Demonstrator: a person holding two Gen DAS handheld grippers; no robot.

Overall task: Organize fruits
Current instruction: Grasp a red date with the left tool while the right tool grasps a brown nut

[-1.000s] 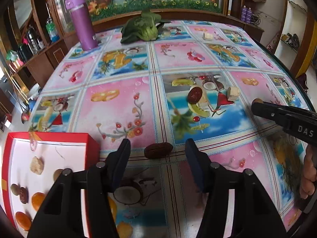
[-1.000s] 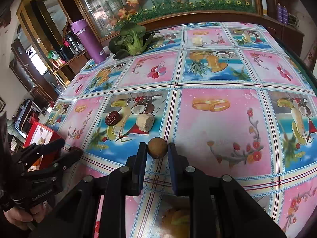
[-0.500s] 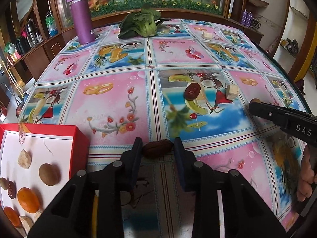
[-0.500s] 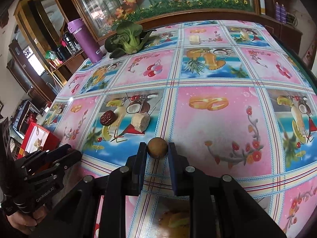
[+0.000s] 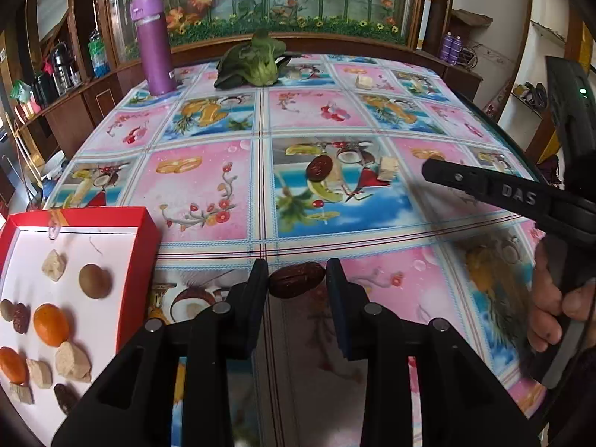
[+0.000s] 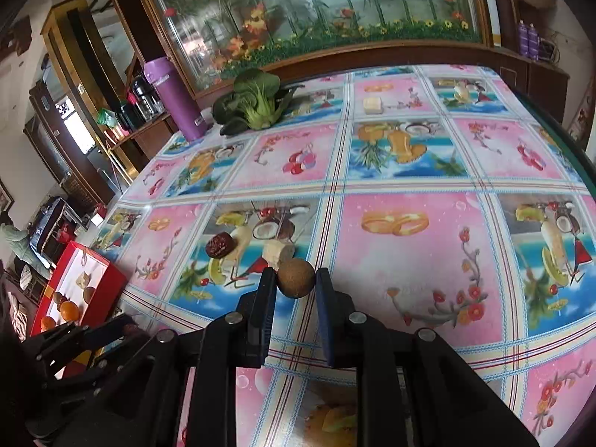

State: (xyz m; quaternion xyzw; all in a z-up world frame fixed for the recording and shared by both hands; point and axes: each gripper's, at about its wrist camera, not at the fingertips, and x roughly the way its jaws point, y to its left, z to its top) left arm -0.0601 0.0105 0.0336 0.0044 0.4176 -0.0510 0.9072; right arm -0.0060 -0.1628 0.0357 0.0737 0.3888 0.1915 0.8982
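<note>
My left gripper (image 5: 297,283) is shut on a dark red date (image 5: 297,284), held above the table just right of the red tray (image 5: 147,236). The tray holds a brown longan (image 5: 95,280), oranges (image 5: 51,325), pale chunks and dates. My right gripper (image 6: 296,283) is shut on a round brown longan (image 6: 296,278), lifted over the tablecloth. On the cloth lie another red date (image 6: 219,245) (image 5: 319,167) and a pale chunk (image 6: 277,251) (image 5: 388,168). The right gripper (image 5: 428,171) shows as a black bar in the left wrist view.
A purple flask (image 5: 152,44) and a green leafy vegetable (image 5: 257,63) stand at the table's far edge, with a small pale chunk (image 6: 373,105) nearby. A hand (image 5: 551,298) holds the right gripper's handle. Wooden cabinets flank the table on the left.
The left gripper closed on the date and lifted it, drawing back toward the tray. The right gripper rose slightly with the longan still in its jaws.
</note>
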